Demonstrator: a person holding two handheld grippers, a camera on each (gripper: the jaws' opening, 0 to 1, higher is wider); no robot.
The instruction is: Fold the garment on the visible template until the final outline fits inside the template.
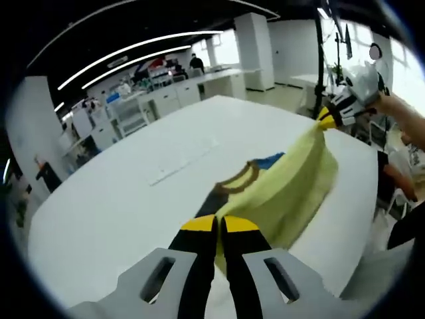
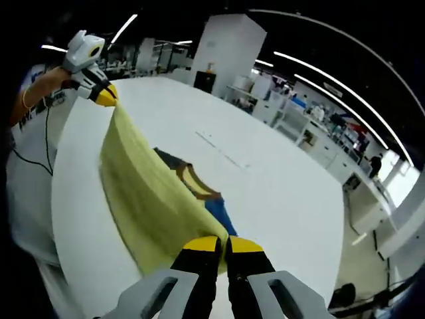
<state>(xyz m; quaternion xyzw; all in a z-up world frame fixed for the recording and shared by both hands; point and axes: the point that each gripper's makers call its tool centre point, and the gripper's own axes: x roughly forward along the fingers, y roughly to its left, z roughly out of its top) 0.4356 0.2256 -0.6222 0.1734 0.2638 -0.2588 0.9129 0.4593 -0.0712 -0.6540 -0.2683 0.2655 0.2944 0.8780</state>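
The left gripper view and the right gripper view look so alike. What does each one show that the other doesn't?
Left gripper view: the left gripper up close, the right gripper far off. Right gripper view: the reverse, right gripper near, left gripper far, plus a white-shirted person. Both: the yellow garment stretched between shut grippers over the white table.

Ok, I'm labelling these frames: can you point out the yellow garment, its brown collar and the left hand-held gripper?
yellow garment [image 2: 143,193]: right gripper view, on the lifted yellow panel.
brown collar [image 1: 240,179]: left gripper view, on the curved brown neckline band.
left hand-held gripper [image 1: 220,224]: left gripper view, between its yellow fingertips, shut on the garment's edge.
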